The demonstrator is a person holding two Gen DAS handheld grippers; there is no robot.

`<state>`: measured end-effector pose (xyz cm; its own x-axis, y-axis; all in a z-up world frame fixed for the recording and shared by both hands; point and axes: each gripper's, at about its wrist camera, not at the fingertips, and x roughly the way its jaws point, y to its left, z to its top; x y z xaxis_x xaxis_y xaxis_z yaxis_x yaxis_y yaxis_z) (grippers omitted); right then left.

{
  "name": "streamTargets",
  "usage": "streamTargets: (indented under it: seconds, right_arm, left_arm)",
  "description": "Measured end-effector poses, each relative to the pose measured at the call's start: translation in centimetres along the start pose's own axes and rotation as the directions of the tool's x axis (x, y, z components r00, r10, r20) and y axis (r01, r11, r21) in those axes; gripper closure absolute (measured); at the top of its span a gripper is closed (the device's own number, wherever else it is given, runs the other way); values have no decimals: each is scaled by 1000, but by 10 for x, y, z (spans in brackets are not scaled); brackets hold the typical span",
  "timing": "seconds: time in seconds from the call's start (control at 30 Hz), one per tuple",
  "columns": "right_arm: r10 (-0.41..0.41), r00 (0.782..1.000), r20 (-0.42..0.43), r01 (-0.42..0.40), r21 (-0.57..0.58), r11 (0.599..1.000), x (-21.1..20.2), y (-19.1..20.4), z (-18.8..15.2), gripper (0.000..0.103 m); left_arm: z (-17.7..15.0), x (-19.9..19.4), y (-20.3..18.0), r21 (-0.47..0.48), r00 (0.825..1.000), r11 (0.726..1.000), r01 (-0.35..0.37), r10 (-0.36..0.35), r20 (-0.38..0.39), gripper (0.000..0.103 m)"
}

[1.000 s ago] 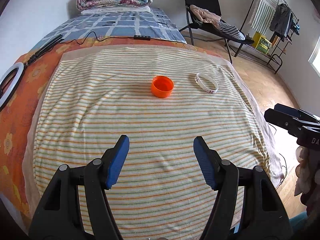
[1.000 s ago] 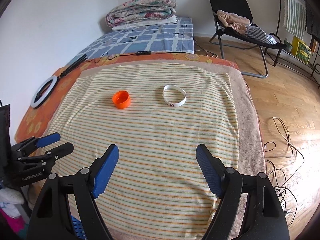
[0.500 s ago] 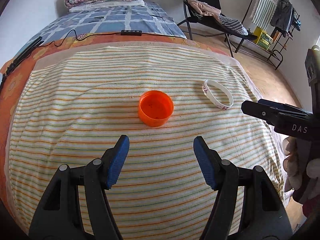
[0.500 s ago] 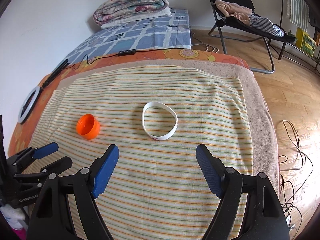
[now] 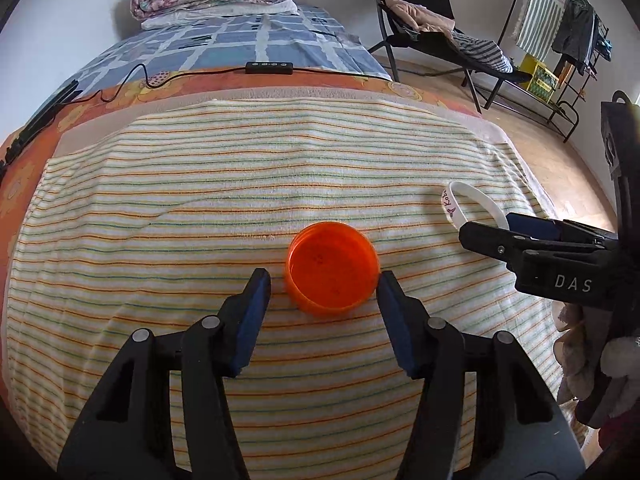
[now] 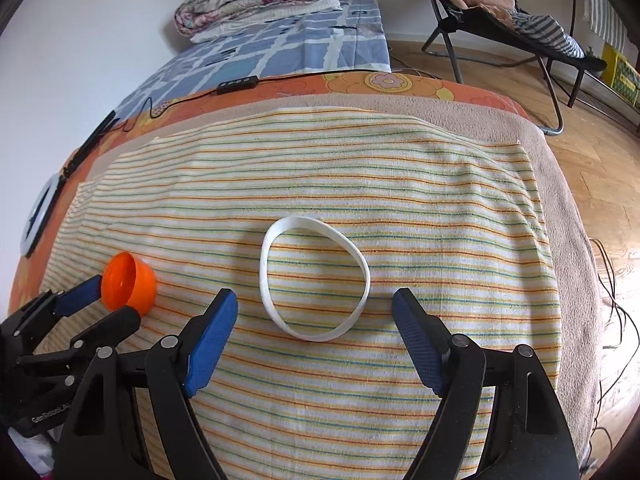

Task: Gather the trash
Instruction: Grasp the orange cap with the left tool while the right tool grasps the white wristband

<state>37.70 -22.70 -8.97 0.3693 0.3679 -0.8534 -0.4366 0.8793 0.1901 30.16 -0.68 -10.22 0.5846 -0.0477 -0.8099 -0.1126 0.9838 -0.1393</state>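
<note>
Both grippers have come close; the left gripper (image 5: 324, 280), jaws apart, now flanks the orange cup (image 5: 333, 268); the right gripper (image 6: 314, 304), jaws also apart, nears the white band (image 6: 314, 278). Probably 2 grasps follow.

Between my left tool's (image 5: 324, 280) ribbed blue rubbery pads (image 5: 256, 304) sits a round orange cap of glossy, translucent plastic (image 5: 333, 267). Ahead of my right tool (image 6: 314, 312), a smooth matt white rubbery wristband (image 6: 314, 280) lies on rough striped terry cloth (image 6: 400, 184).

We see an orange cap (image 5: 333, 270) lying open side up on the striped towel (image 5: 240, 184) — round, shallow, empty. To its right, well apart, lies a white wristband (image 6: 314, 278) — a flat, slightly squashed loop with small dark print.
</note>
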Motion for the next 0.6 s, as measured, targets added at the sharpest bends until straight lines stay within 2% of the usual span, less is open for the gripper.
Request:
streamTargets:
  seconds: [0.07,0.3,0.33,0.37,0.4,0.43,0.57,0.6]
  right_arm:
    - [-8,1000,1,8,-9,1000,3,2,2,24]
    - [-37,999,6,38,-68,997,10,14,6,26]
    - [-36,999,7,37,-79,996,9,16,5,31]
    - [-36,999,4,36,-89,995,10,17,5,44]
    - [-46,999,4,46,-100,994,10,19,4,52]
    - [-53,999,7,54,-107,993,9,19,3,55]
    - [-33,999,5,33,-91,995,5,12,3,90]
    - [-26,1000,3,26,-87,996,3,11,3,93]
  left_arm:
    - [1,2,0,0,1000,1000,1,-1,4,52]
    - [1,2,-3,13,1000,1000,-5,5,13,52]
    - [1,2,-2,13,1000,1000,-6,6,13,52]
    - [1,1,-2,11,1000,1000,-6,6,14,53]
    - [0,1,-1,6,1000,1000,-6,6,15,53]
    - [0,0,0,1,1000,1000,-5,5,16,53]
    - [-3,-5,3,-13,1000,1000,-2,2,16,53]
    - [-4,-7,4,-15,1000,1000,0,0,18,53]
